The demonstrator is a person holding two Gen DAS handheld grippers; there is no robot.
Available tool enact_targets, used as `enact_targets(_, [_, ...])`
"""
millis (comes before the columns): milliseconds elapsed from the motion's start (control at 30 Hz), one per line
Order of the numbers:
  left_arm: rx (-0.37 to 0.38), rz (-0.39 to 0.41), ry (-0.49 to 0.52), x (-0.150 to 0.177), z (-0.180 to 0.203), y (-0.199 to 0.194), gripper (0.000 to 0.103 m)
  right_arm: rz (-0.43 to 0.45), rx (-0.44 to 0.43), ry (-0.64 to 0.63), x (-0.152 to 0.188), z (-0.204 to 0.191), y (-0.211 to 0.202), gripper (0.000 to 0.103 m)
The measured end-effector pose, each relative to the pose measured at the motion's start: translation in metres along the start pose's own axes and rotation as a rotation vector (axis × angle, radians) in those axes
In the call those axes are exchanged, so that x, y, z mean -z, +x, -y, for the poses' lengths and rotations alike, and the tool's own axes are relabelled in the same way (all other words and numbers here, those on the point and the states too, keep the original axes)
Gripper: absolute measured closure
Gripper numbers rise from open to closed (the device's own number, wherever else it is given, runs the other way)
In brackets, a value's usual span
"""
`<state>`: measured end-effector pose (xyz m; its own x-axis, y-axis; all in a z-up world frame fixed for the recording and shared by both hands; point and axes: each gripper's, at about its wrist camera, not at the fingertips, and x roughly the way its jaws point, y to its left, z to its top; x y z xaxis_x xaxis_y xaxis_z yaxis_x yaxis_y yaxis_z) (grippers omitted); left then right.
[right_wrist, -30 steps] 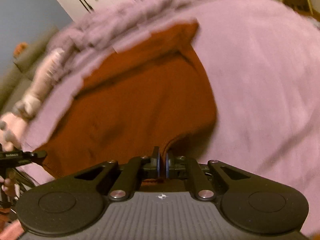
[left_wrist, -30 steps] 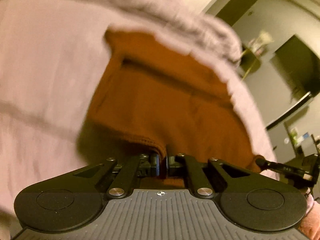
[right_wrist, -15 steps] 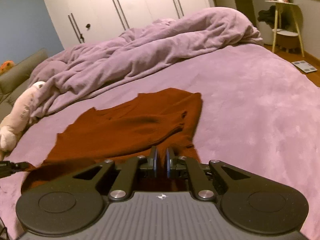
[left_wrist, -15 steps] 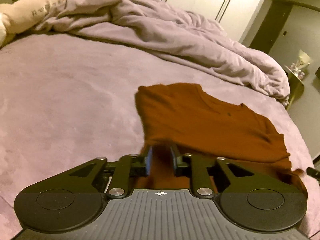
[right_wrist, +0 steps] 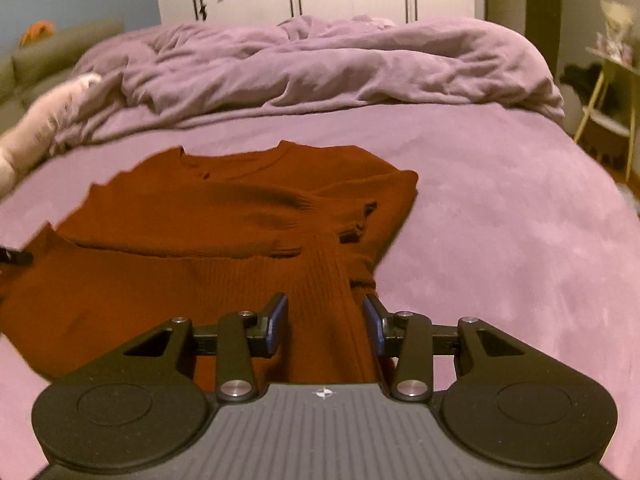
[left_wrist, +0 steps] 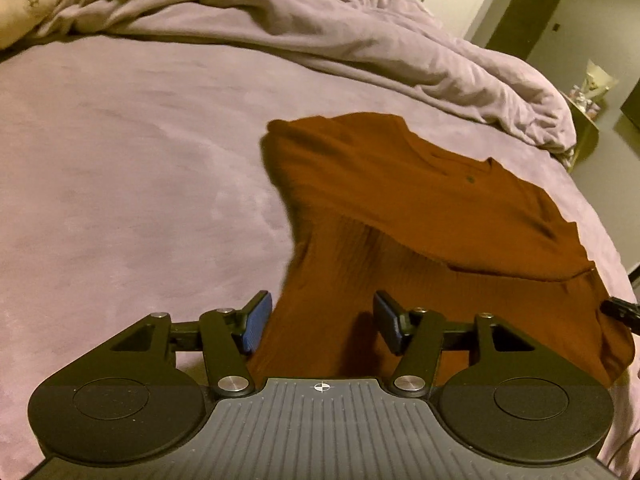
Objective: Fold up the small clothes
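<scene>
Both grippers just opened over rust sweater (right_wrist: 224,216), neckline clear from right, button (left_wrist: 469,178) from left.

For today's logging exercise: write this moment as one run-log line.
garment: rust sweater flat on bed | left gripper: open, just released | right gripper: open, just released | fold: sleeves in

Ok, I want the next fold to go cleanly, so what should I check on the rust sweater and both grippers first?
1. Left gripper released: ok, fingers have just been opening; fabric between them, not pinched.
2. Right gripper released: ok, likewise just opened.
3. Rust-brown ribbed knit sweater lying on the purple bed cover: ok.
4. Sleeves folded in over the body: ok, both lie across it.
5. Folds smooth: not ok, right cuff bunched.
6. Near hem flat: cannot tell, hidden behind the grippers.
</scene>
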<state>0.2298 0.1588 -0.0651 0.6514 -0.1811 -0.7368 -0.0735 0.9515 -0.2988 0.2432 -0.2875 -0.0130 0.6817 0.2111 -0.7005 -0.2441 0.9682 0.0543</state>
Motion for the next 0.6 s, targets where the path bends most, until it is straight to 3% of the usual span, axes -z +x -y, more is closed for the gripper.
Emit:
enact_targets(33, [-0.01,-0.009,0.008,0.0,0.002,0.004,0.049,-0.007,0.001,-0.01,-0.002,-0.001,0.004,0.063])
enact_targets(100, [-0.033,-0.012,0.03,-0.001,0.005,0.008,0.074,-0.021,0.004,-0.013,-0.004,-0.002,0.012,0.066])
enact_targets(133, [-0.033,-0.01,0.035,-0.001,0.006,0.008,0.078,-0.025,-0.002,-0.019,-0.004,-0.003,0.014,0.071])
enact_targets(167, [-0.029,-0.005,0.039,-0.002,0.007,0.006,0.083,-0.028,-0.006,-0.034,-0.003,-0.004,0.015,0.085])
enact_targets(200, [-0.028,0.0,0.043,-0.002,0.007,0.004,0.085,-0.033,-0.005,-0.059,-0.002,-0.007,0.016,0.094])
enact_targets(267, [-0.045,0.014,0.066,-0.002,0.011,-0.002,0.087,-0.026,-0.003,-0.086,0.0,-0.012,0.015,0.096])
enact_targets(433, [-0.061,0.067,0.093,-0.008,0.019,-0.031,0.09,0.048,0.021,-0.149,-0.001,-0.028,-0.009,0.097])
enact_targets(600, [-0.048,0.128,0.123,-0.031,0.03,-0.059,0.094,0.158,0.012,-0.145,-0.025,-0.033,-0.039,0.098])
